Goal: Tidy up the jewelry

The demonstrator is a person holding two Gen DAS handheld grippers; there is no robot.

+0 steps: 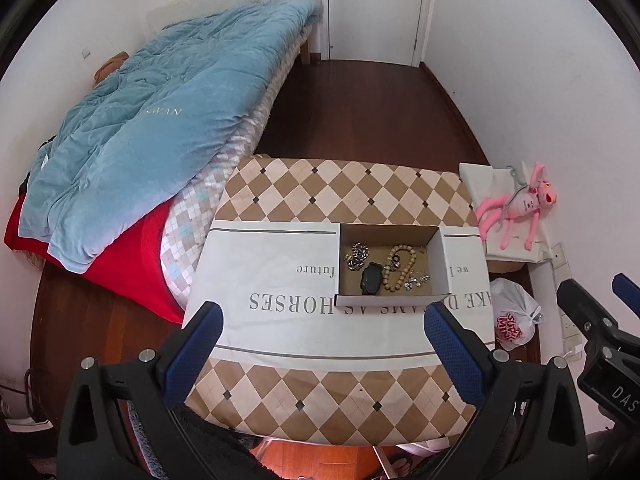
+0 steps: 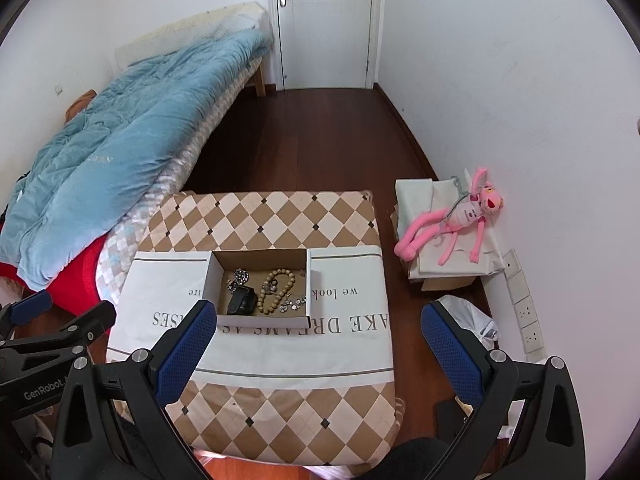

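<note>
An open cardboard box [image 1: 442, 260] sits on a white cloth [image 1: 272, 276] over a checkered table [image 1: 320, 184]. Inside lie a silver chain [image 1: 358, 257], a black watch [image 1: 372, 279], a wooden bead bracelet [image 1: 400, 266] and small silver pieces [image 1: 416, 280]. My left gripper [image 1: 324, 336] is open and empty, held back from the box above the table's near side. My right gripper [image 2: 318, 338] is open and empty, near the box's [image 2: 314, 280] front right. The watch [image 2: 242, 301], chain [image 2: 239, 276] and beads [image 2: 276, 292] show in the right wrist view too.
A bed with a blue quilt [image 1: 160, 120] and red blanket [image 1: 132, 268] stands left of the table. A pink plush toy [image 2: 452, 216] lies on a covered box at the right wall. A white plastic bag [image 1: 514, 320] sits on the wooden floor [image 1: 360, 108]. A closed door [image 2: 324, 20] is at the back.
</note>
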